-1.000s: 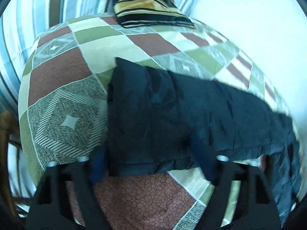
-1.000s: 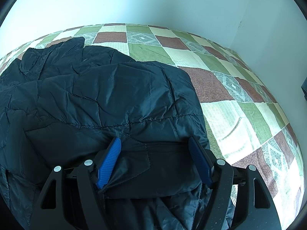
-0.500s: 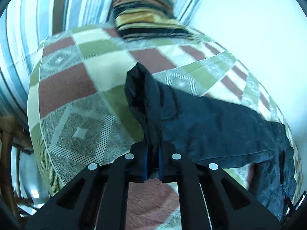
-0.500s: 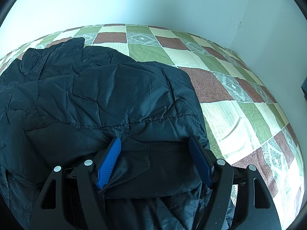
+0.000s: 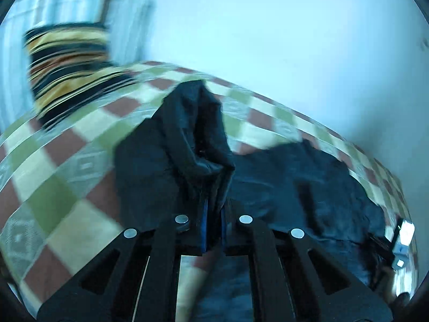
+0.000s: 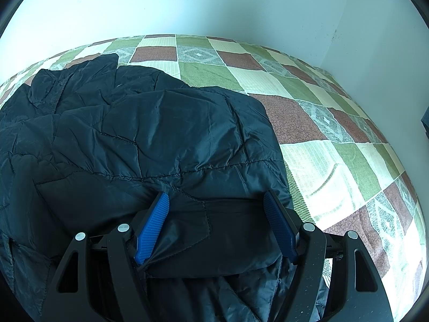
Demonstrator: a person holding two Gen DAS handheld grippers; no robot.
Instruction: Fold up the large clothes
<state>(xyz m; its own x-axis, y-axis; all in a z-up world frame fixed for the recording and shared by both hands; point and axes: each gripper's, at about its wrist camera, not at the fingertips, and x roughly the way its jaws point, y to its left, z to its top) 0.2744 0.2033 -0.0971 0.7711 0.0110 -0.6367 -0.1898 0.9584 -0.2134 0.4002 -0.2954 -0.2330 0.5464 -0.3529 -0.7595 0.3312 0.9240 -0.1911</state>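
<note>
A dark navy quilted jacket of thin, shiny padded fabric (image 5: 295,187) lies spread across a bed covered by a patchwork quilt of green, cream and brick-red squares (image 5: 67,187), with a yellow, black and rust striped cushion (image 5: 67,72) at the far left against a pale wall. At the left of the scene, the left gripper (image 5: 213,228) has its jaws pressed together on a bunched end of the garment, and that pinched fabric stands in a soft peak above the bedcover while the rest trails off to the right and lies flat. The view is blurred. To the right, the right gripper (image 6: 217,222) has its jaws spread wide, its blue ribbed pads (image 6: 152,225) resting on either side of a flat band of the jacket's near edge without squeezing it.

The garment looks light and limp: it drapes from the pinch, creases along its stitched seams and holds no shape of its own. Its slick shell would likely slide from a shallow grip, so a deep bite on a stitched hem, cuff or seam seems the safer hold. Being wide and floppy, it probably needs both edges held at once to fold squarely; lifted by one end only, the free part would likely drag and bunch on the quilt.
</note>
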